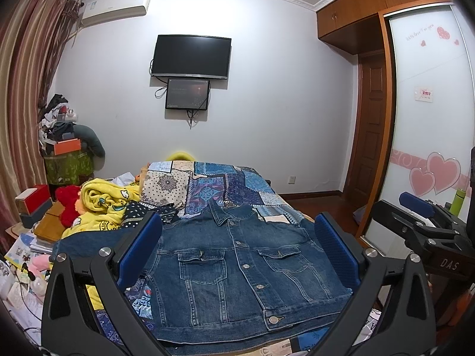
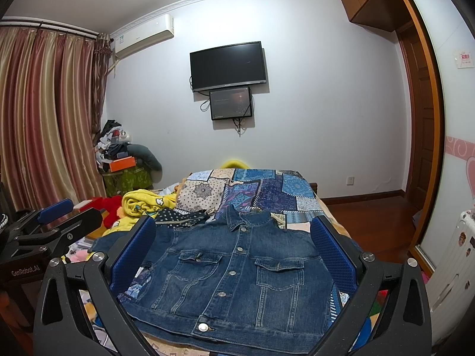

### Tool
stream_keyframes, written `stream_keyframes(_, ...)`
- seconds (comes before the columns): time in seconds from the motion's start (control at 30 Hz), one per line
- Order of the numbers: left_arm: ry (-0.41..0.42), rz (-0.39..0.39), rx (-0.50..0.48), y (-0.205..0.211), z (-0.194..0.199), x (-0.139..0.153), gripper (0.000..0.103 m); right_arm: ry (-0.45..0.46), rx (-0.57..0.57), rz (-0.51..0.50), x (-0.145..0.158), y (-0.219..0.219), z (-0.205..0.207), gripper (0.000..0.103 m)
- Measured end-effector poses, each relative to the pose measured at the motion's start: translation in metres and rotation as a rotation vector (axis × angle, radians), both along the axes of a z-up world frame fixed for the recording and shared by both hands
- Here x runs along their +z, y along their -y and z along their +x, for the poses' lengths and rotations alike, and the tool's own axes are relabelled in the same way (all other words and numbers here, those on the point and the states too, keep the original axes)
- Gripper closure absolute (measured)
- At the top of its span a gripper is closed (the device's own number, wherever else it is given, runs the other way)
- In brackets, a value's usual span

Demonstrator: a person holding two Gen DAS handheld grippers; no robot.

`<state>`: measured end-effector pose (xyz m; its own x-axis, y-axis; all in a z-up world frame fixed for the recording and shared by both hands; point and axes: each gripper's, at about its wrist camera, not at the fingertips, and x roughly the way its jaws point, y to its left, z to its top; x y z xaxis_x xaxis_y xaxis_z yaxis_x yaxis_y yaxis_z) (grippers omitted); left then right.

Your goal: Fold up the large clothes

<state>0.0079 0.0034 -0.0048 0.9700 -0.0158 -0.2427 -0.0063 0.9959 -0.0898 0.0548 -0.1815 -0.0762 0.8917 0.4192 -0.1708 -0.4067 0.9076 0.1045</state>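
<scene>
The denim jacket [image 1: 240, 270] is coarse, faded blue cotton twill with pale stitching and dull metal buttons. It lies on a patchwork bedspread [image 1: 213, 184] of thin printed matt cloth. At the bed's left edge a yellow blanket [image 1: 104, 204] looks fleecy and soft. The left gripper [image 1: 237, 255] and right gripper [image 2: 234, 255] have matt black plastic frames, shiny metal rivets and blue pads with a fine dimpled texture. The wardrobe [image 1: 371, 3] is glossy brown wood.
</scene>
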Motion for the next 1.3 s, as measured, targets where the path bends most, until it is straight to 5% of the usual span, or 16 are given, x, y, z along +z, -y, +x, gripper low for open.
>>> stream_keyframes(0.7, -0.024, -0.048, 0.006, -0.019, 0.019, -0.012, 0.000, -0.033, 0.008, -0.047, -0.005, -0.017, 0.015, 0.000)
stream_keyframes(1.3, -0.211, -0.147, 0.177, -0.127, 0.114, -0.070, 0.000, -0.205, 0.072, -0.194, -0.047, -0.085, 0.103, 0.000)
